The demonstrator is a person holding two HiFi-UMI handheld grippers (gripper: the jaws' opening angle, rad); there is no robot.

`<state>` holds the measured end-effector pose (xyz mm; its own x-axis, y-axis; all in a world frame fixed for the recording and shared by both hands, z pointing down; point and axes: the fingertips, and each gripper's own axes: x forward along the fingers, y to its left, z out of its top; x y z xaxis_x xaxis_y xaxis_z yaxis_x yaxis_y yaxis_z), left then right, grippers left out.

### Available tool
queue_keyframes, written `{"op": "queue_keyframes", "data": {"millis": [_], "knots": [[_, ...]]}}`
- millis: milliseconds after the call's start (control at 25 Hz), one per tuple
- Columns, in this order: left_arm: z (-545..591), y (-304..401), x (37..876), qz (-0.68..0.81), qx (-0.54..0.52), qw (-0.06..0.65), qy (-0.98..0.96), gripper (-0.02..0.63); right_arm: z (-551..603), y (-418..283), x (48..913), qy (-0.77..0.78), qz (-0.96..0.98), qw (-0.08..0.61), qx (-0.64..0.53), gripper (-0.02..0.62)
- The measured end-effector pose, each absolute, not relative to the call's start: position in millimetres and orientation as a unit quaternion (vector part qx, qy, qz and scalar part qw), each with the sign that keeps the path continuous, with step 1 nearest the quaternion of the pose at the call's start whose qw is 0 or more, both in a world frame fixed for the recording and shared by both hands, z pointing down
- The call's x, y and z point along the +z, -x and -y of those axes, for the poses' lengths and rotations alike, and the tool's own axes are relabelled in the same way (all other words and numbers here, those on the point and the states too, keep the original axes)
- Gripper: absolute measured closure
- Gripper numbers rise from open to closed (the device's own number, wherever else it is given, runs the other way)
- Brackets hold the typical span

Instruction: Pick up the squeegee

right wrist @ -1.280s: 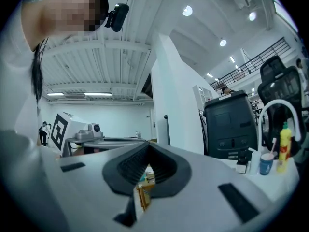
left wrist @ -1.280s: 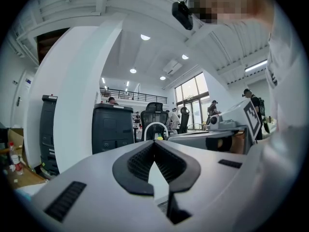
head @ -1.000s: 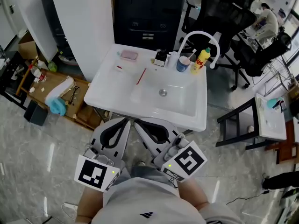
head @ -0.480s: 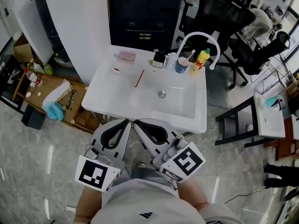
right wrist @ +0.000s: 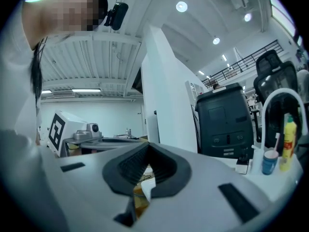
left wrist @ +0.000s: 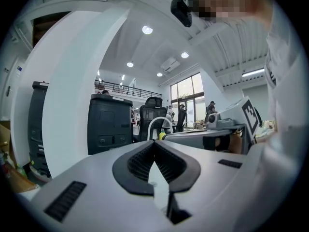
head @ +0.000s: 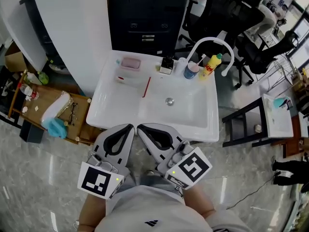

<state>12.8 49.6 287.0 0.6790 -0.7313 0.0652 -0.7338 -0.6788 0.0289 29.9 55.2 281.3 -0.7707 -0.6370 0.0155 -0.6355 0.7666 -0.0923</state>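
Observation:
A long thin red tool, probably the squeegee, lies on the left ledge of the white sink, beside the basin. It is too small to make out in detail. Both grippers are held close to my body, below the sink's front edge and well short of the tool. My left gripper has its jaws closed tip to tip with nothing between them. My right gripper is also shut and empty. Neither gripper view shows the red tool.
At the sink's back stand a white arched faucet, a blue cup, a yellow bottle, a pink soap dish and a small black-and-white box. A black cabinet is behind, a cluttered low shelf left, a black stand right.
The sink sits a little lower and squarer in the head view, as the view has shifted toward it. Both grippers stay shut in the same place by my body.

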Motion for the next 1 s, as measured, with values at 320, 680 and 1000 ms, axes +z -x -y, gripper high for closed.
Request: {"op": "queue_keyframes", "data": {"millis": [320,680,1000], "knots": [[8,15,283,0.361,0.023,0.036,-0.932,0.594,-2,-1,279,0.379,-0.924,0.006,-0.05,0.586],[57,36,282,0.306,0.019,0.04,-0.951,0.594,45,20,278,0.433,-0.9,0.005,-0.049,0.586],[79,48,283,0.271,0.009,0.035,-0.962,0.594,64,30,275,0.471,-0.881,0.011,-0.05,0.586]]}}
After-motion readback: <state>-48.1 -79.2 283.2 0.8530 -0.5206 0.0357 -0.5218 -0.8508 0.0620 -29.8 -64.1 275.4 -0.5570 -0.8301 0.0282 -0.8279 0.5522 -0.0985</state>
